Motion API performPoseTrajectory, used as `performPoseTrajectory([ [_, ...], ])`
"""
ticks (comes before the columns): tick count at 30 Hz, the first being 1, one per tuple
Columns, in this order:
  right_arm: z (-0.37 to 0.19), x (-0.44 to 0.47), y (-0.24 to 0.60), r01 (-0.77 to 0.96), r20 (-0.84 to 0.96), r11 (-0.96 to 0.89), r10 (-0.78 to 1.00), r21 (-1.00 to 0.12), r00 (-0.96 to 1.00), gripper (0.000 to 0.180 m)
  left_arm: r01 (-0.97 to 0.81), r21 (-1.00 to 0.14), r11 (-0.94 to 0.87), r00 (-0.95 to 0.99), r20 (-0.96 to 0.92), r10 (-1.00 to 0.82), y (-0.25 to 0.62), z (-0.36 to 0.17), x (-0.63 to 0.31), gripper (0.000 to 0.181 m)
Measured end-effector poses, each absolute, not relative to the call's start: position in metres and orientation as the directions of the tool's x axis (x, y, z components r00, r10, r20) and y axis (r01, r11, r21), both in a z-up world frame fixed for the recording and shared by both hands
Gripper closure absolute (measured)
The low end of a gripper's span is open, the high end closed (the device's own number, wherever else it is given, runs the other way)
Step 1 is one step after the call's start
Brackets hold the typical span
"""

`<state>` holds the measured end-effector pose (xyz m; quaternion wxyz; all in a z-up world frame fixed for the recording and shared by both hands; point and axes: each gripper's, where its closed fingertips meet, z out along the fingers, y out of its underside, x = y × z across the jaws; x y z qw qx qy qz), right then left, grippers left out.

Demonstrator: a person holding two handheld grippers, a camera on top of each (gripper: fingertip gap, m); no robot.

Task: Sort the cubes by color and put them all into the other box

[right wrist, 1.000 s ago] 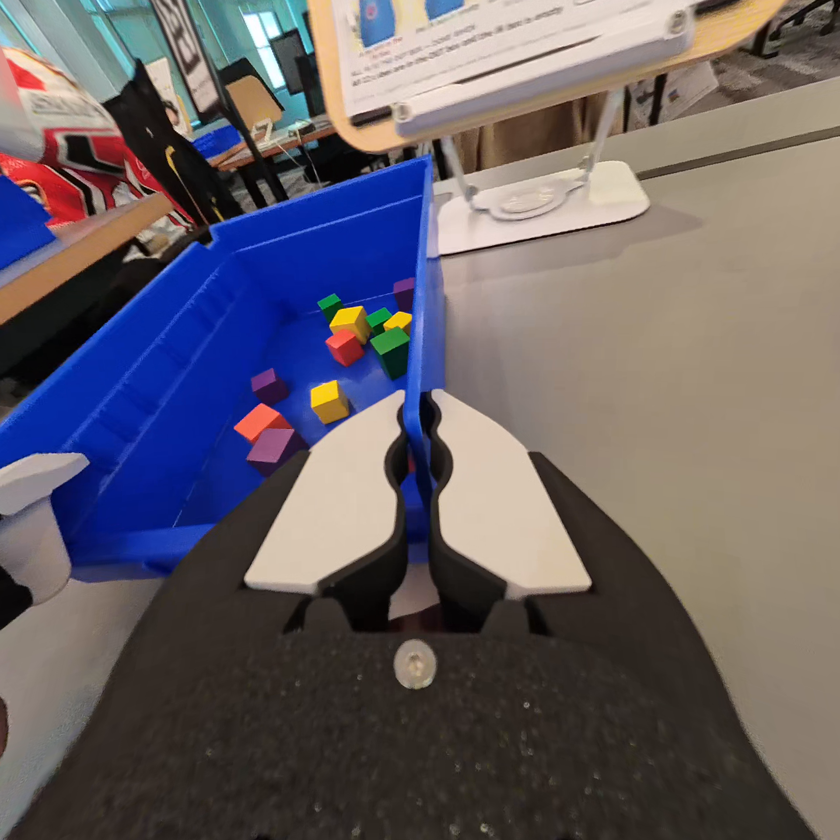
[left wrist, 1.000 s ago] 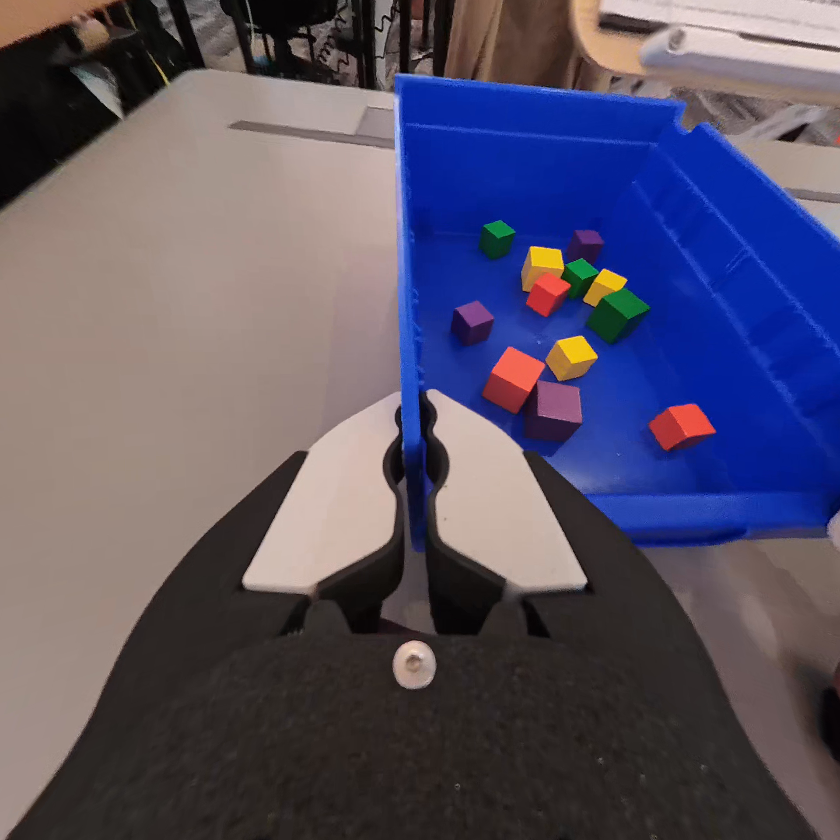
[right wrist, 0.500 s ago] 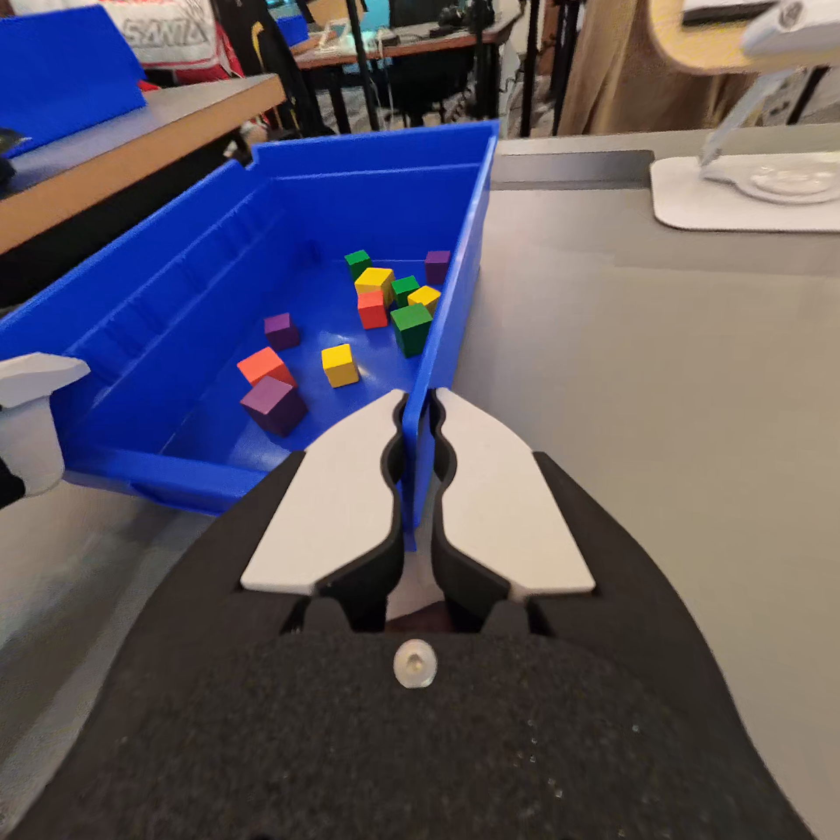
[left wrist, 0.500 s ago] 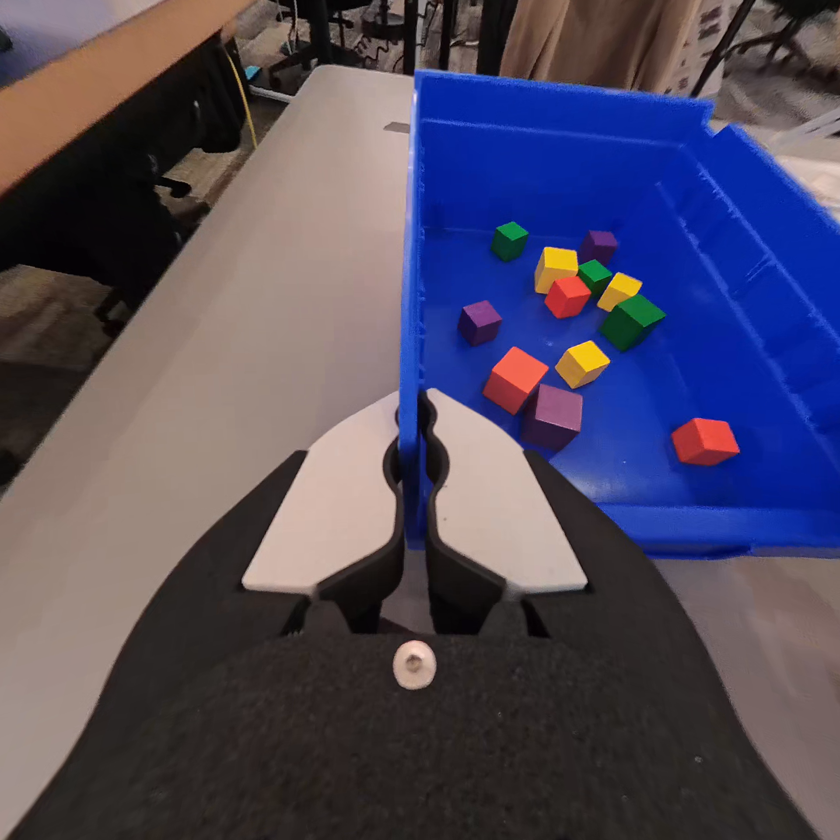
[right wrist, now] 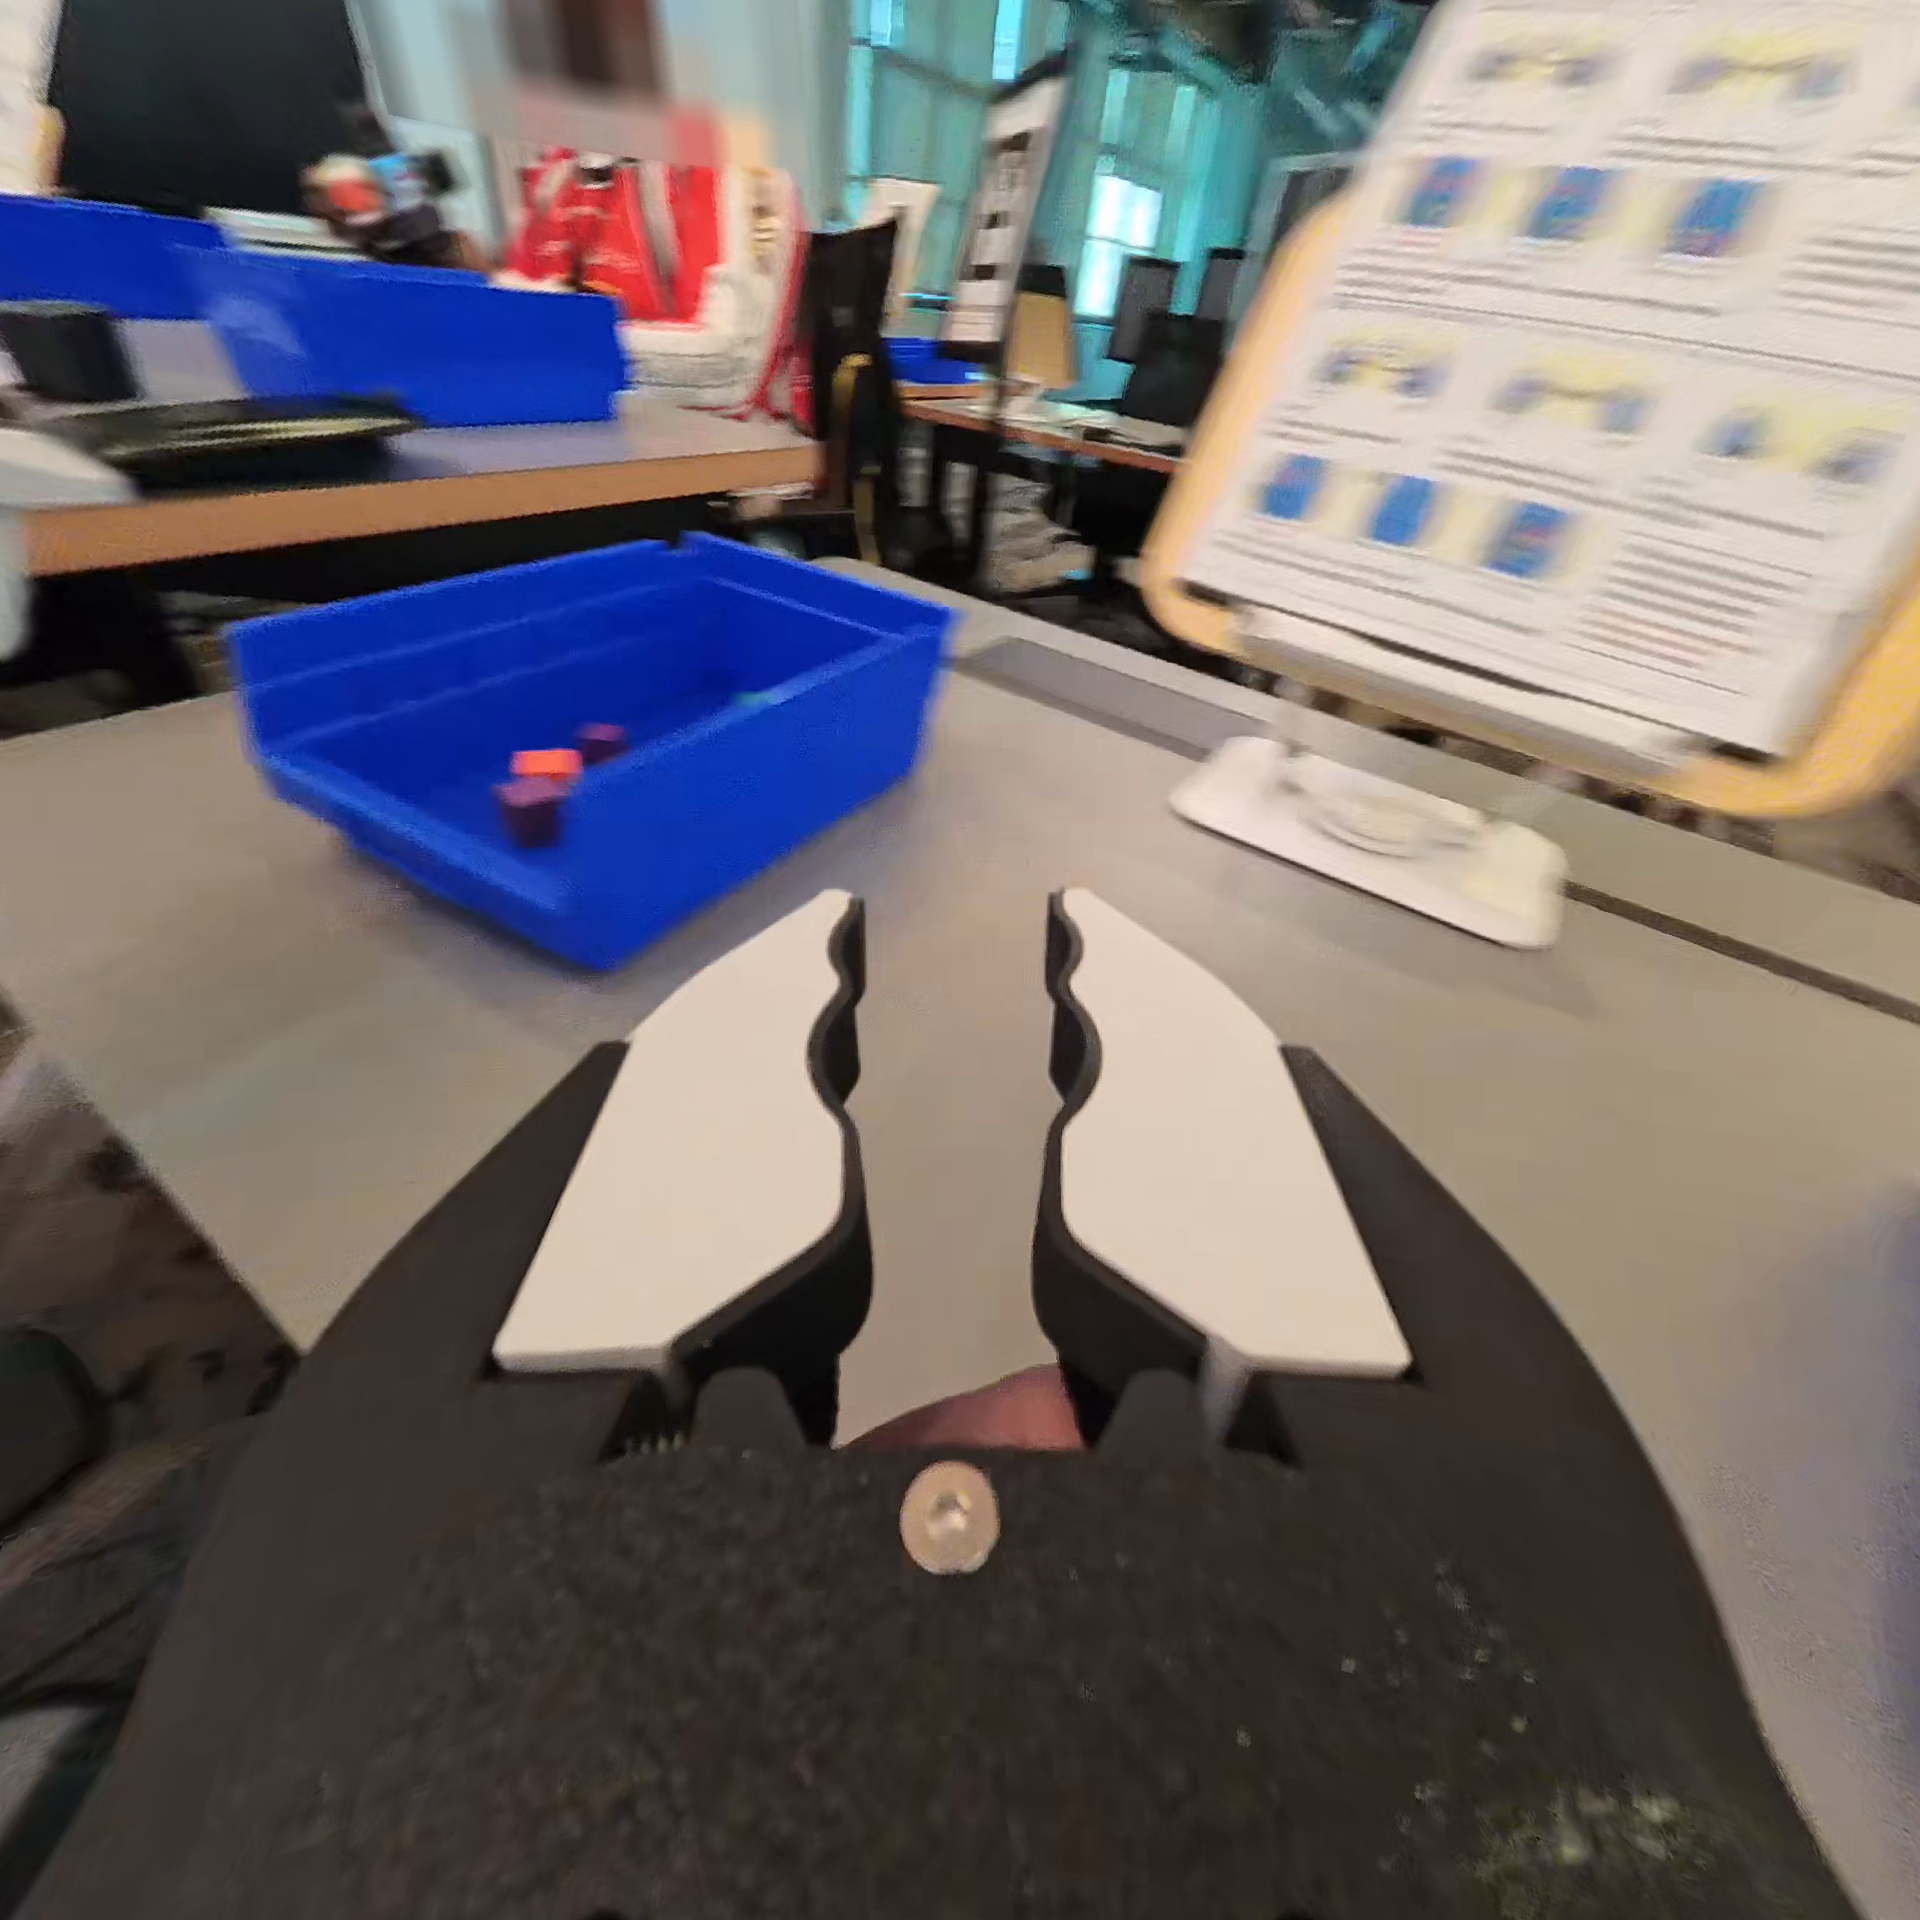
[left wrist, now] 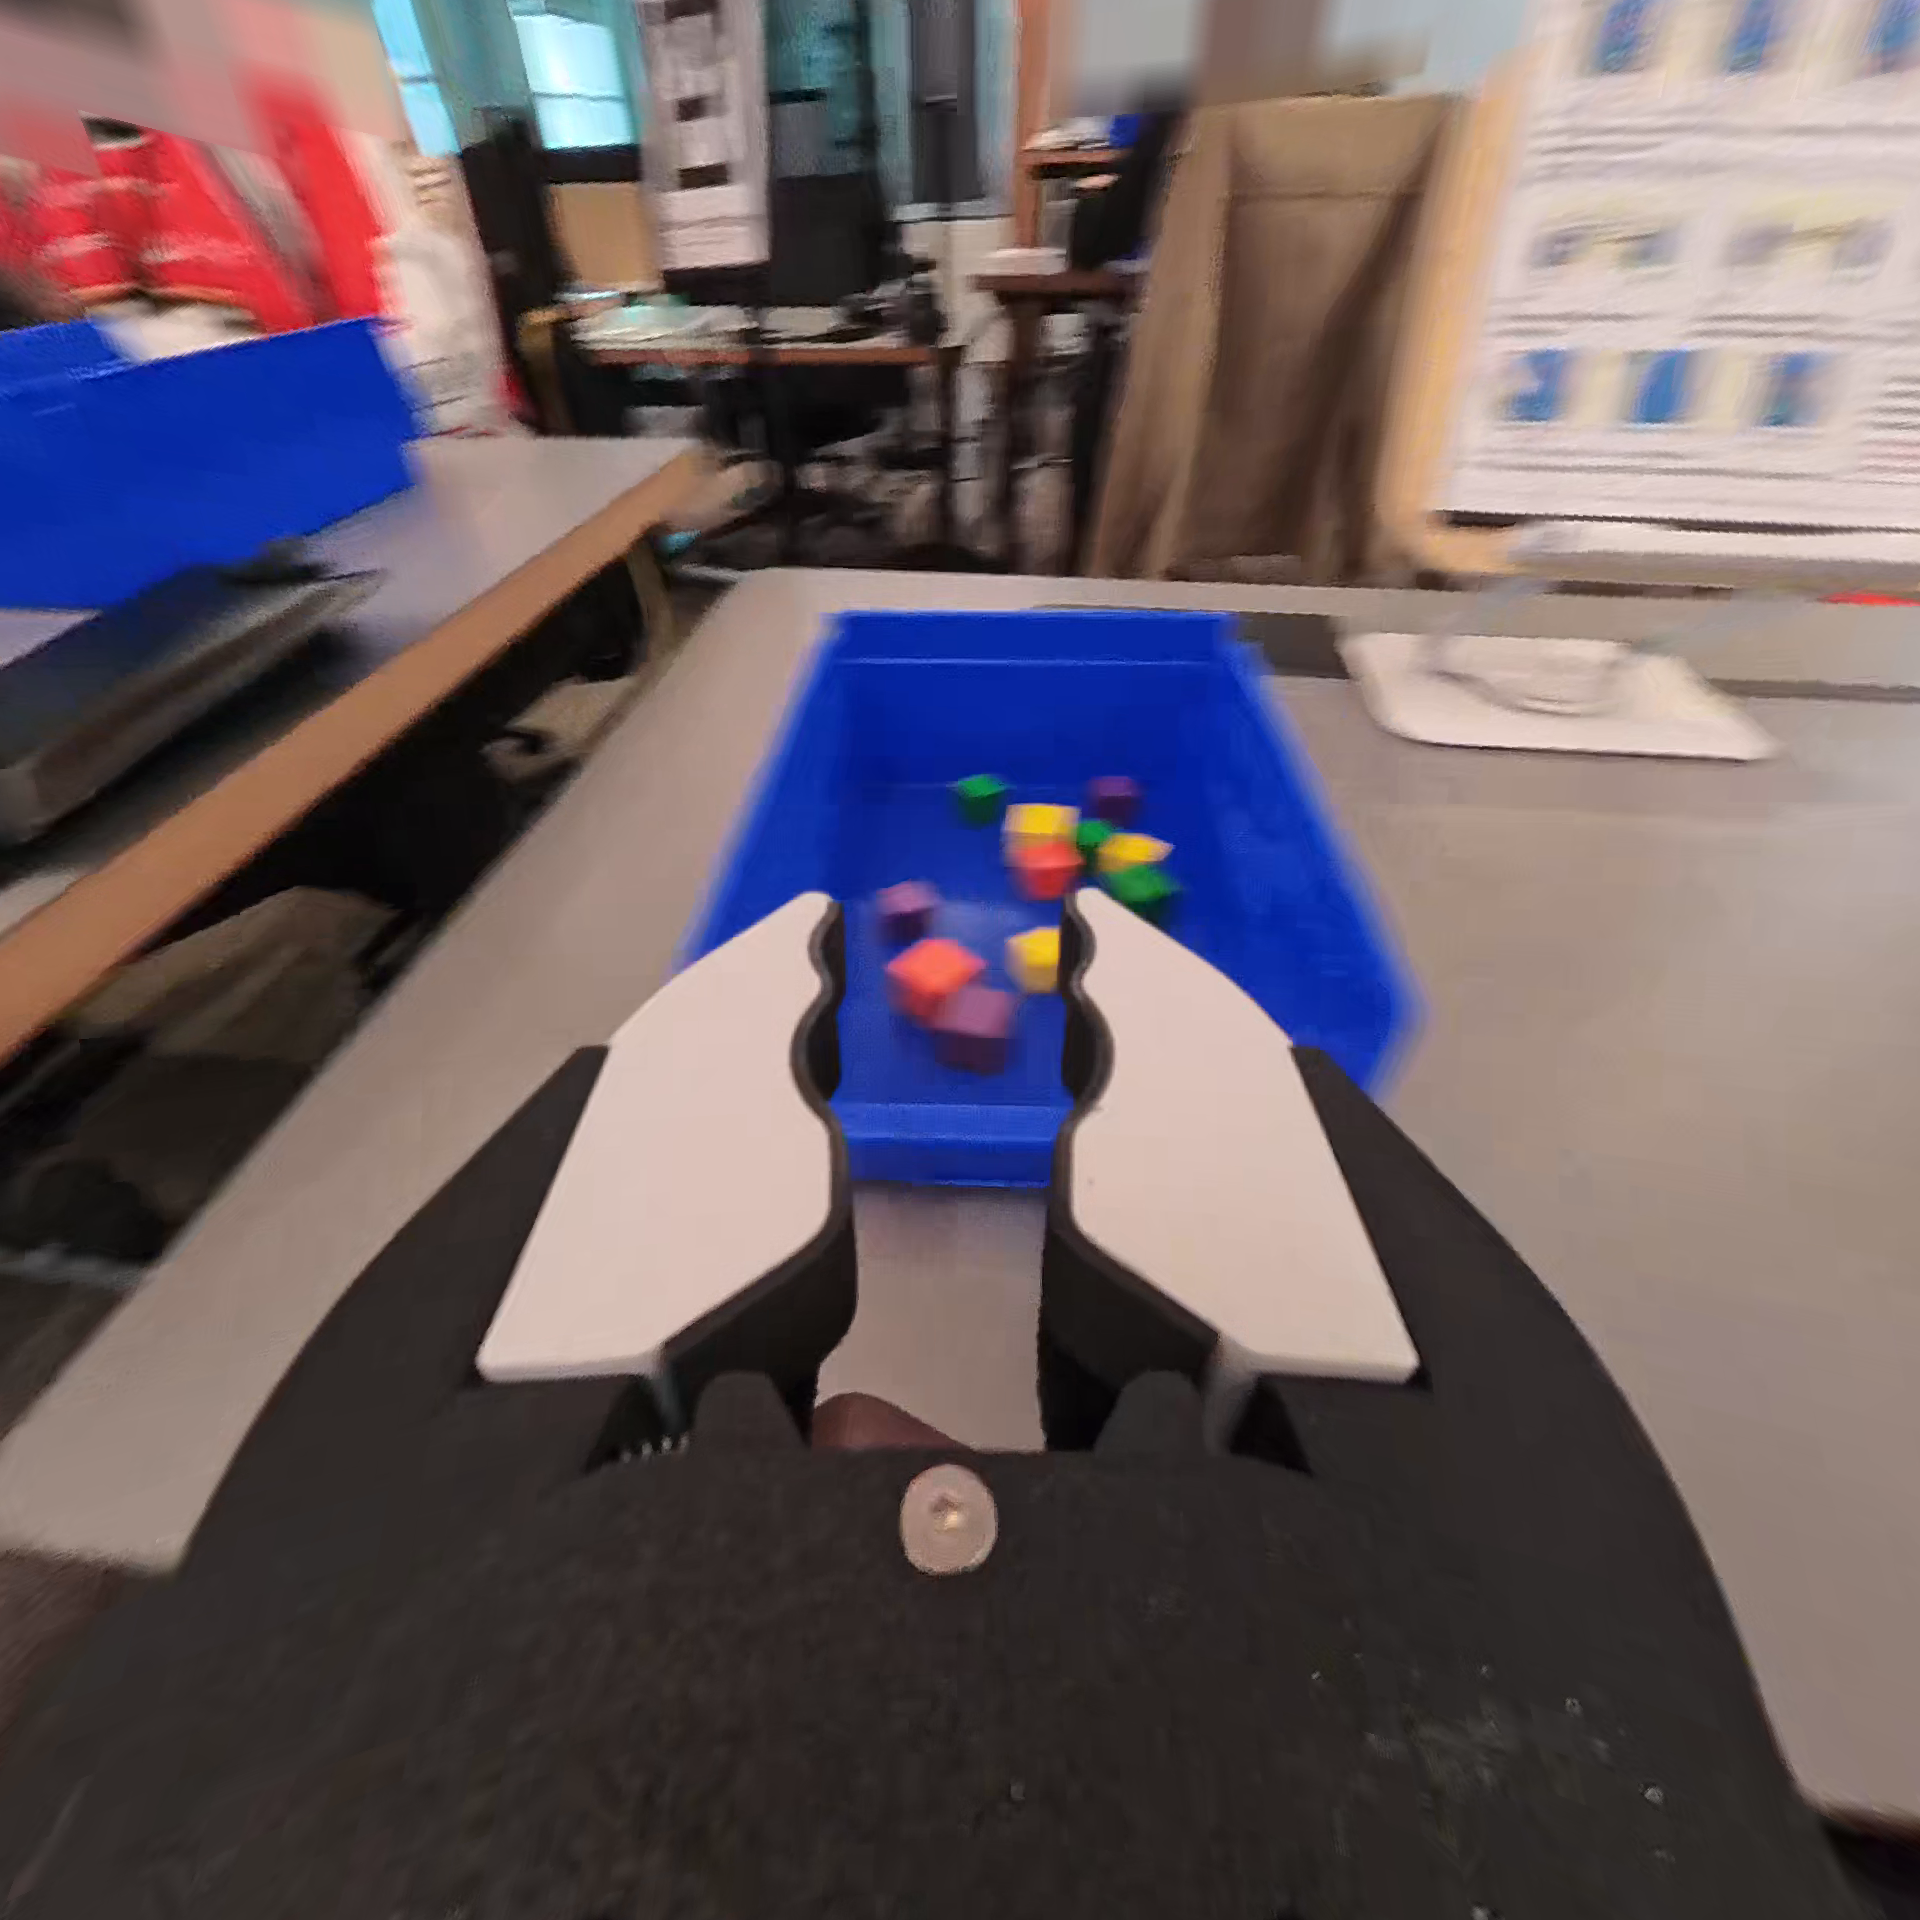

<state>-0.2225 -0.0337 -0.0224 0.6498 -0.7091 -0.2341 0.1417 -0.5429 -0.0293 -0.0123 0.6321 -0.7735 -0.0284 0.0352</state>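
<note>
**Left wrist view: both tongs free, the bin of cubes resting on the table**

Left wrist view looks down the length of the blue bin (left wrist: 1340,940), which sits near the table's (left wrist: 1662,1039) left edge with the mixed cubes (left wrist: 1029,894) scattered on its floor, unsorted. The left tongs (left wrist: 948,914) hang spread and empty before the bin's low front wall. The right tongs (right wrist: 954,906) are likewise spread and empty, over bare table right of the bin.

To start well, I would steady the blurred motion, pick one colour, and descend on an outlying cube, such as the purple cube (left wrist: 975,1027), squarely across flat faces.

Only the right wrist view shows two more blue bins (right wrist: 416,332) on another table behind; whether either is the target box I cannot tell.
</note>
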Motion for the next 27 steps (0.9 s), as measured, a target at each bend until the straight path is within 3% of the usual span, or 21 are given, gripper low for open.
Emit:
performPoseTrajectory([
  [5,-0.039,-0.009,-0.031,0.094,0.07,-0.124,0.187,-0.988,0.98,0.143,-0.04,-0.972,-0.232,0.9,0.066,-0.432,-0.041,-0.022,-0.337,0.147],
  [11,-0.059,0.209,-0.058,0.005,0.033,-0.108,-0.264,-0.994,0.964,0.144,-0.156,-0.948,-0.279,0.65,0.114,-0.752,-0.032,-0.063,-0.094,0.142],
  [14,-0.088,0.247,-0.043,-0.064,-0.008,-0.217,-0.251,-0.974,0.968,0.132,-0.167,-0.944,-0.284,0.573,0.141,-0.807,-0.019,-0.073,0.005,0.134],
  [18,-0.117,0.251,-0.012,-0.097,-0.053,-0.309,-0.15,-0.946,0.987,0.13,-0.241,-0.912,-0.332,0.638,0.109,-0.763,0.007,-0.105,0.07,0.123],
  [20,-0.131,0.252,0.0,-0.11,-0.072,-0.357,-0.119,-0.928,0.99,0.141,-0.221,-0.91,-0.35,0.642,0.135,-0.755,0.005,-0.112,0.083,0.117],
  [23,-0.14,0.264,0.007,-0.127,-0.08,-0.417,-0.127,-0.9,0.989,0.176,-0.224,-0.921,-0.319,0.637,0.109,-0.763,-0.002,-0.115,0.092,0.115],
  [27,-0.14,0.278,0.005,-0.144,-0.124,-0.437,-0.074,-0.888,0.99,0.176,-0.247,-0.918,-0.309,0.592,0.109,-0.799,-0.019,-0.115,0.102,0.12],
])
